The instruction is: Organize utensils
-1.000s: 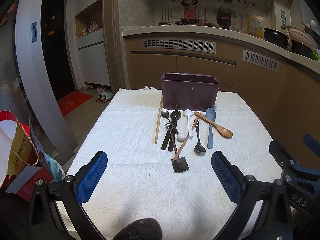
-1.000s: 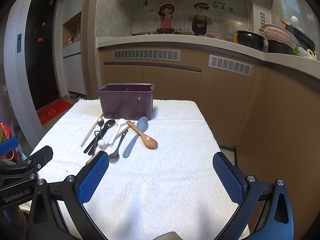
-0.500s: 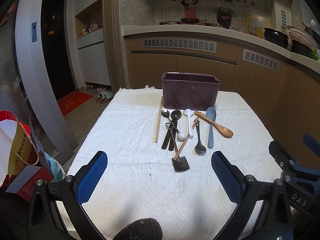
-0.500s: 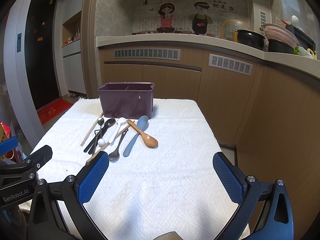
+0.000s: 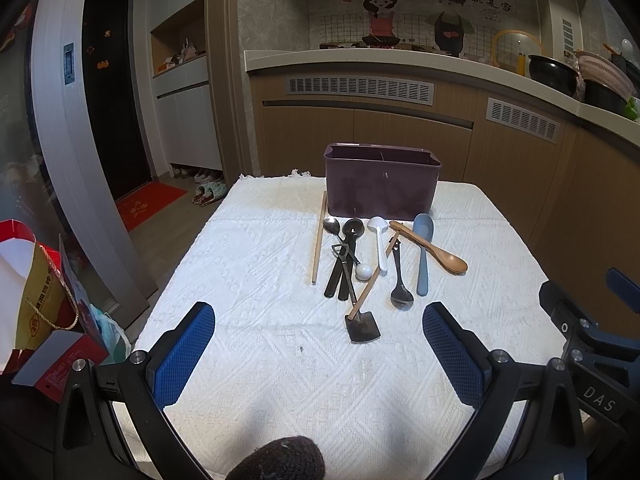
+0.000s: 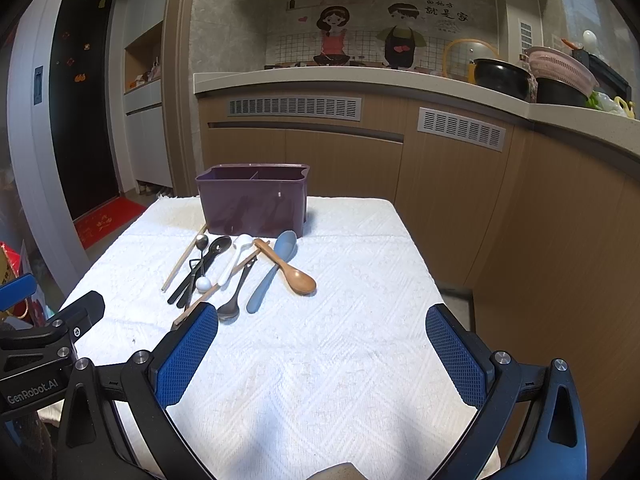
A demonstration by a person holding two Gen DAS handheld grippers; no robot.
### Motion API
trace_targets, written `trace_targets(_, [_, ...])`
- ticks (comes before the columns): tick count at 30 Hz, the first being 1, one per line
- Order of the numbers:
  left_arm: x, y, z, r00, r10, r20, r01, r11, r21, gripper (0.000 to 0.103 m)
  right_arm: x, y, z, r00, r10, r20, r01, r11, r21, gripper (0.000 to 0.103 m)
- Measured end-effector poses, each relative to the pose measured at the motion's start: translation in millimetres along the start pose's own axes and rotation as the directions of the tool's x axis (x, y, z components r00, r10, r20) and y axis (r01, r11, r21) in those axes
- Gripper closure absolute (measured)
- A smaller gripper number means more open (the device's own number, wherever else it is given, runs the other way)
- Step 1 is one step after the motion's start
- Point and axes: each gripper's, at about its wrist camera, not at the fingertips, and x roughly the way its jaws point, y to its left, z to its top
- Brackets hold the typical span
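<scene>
Nothing has really moved since the earlier frames: both views line up almost exactly with the ones from a second ago, so we'd say sorting hasn't started and we're just lining up.

Our left gripper (image 5: 318, 354) hangs over the near part of the white cloth (image 5: 256, 264) with its fingers spread wide and nothing between them. Same for our right gripper (image 6: 322, 354), also spread wide and empty.

All the utensils lie in a loose bunch just in front of the purple caddy (image 5: 380, 186), none of them in it yet. Nearest the caddy's left corner is a wooden chopstick (image 5: 318, 242); the wooden spoon (image 5: 432, 246) lies across the blue spoon (image 5: 423, 256) toward its right side. The little spatula (image 5: 362, 326) is farthest out from the caddy, closest to us.

Hard to make out: the black pieces in the middle overlap, so we can't tell how many there are. The caddy's inside is mostly hidden, though the right wrist view shows a divider. The spatula's blade is covered by our right gripper's finger in that view.
</scene>
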Motion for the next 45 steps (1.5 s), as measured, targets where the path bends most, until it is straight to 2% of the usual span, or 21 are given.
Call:
trace_targets(8, [7, 5, -5, 1.000, 0.006, -0.018, -0.006, 1.000, 0.001, 0.000, 6, -1, 0, 1.000, -0.008, -0.011, 0.008, 1.000, 0.006, 0.000])
trace_targets(15, [37, 12, 2, 0.997, -0.016, -0.075, 0.018, 1.000, 0.024, 0.000, 24, -6, 7, 1.000, -0.029, -0.005, 0.029, 1.000, 0.010, 0.000])
trace_targets(21, [74, 25, 15, 0.991, -0.073, -0.113, 0.071, 0.997, -0.014, 0.000, 64, -13, 17, 0.998, -0.010, -0.061, 0.011, 1.000, 0.006, 0.000])
trace_targets(24, [97, 24, 24, 0.987, -0.074, -0.141, 0.074, 0.997, -0.006, 0.000, 88, -13, 22, 0.995, 0.015, -0.102, -0.016, 1.000, -0.002, 0.000])
trace_targets(28, [122, 23, 33, 0.989, -0.056, -0.138, 0.056, 0.998, -0.005, 0.000, 118, -12, 29, 0.990, 0.030, -0.140, -0.033, 0.999, -0.021, 0.000])
trace_targets(34, [149, 21, 45, 0.974, -0.063, -0.216, 0.066, 0.998, 0.004, 0.000, 149, -8, 40, 0.980, 0.051, -0.192, -0.059, 0.998, -0.035, 0.000])
trace_targets(39, [150, 19, 72, 0.983, -0.058, -0.173, 0.064, 0.998, 0.027, 0.000, 161, -7, 64, 0.983, 0.053, -0.178, -0.060, 0.997, -0.038, 0.000])
trace_targets(41, [161, 21, 81, 0.973, -0.088, -0.212, 0.090, 0.996, 0.001, 0.000, 166, -7, 74, 0.983, 0.058, -0.173, -0.064, 0.997, -0.032, 0.000])
trace_targets(43, [176, 23, 84, 0.953, -0.142, -0.269, 0.138, 0.990, -0.033, 0.000, 172, -6, 82, 0.983, 0.061, -0.174, -0.067, 0.997, -0.031, 0.000])
trace_targets(45, [186, 23, 80, 0.943, -0.142, -0.302, 0.141, 0.990, -0.026, 0.000, 179, -3, 86, 0.981, 0.068, -0.184, -0.076, 0.996, -0.037, 0.000])
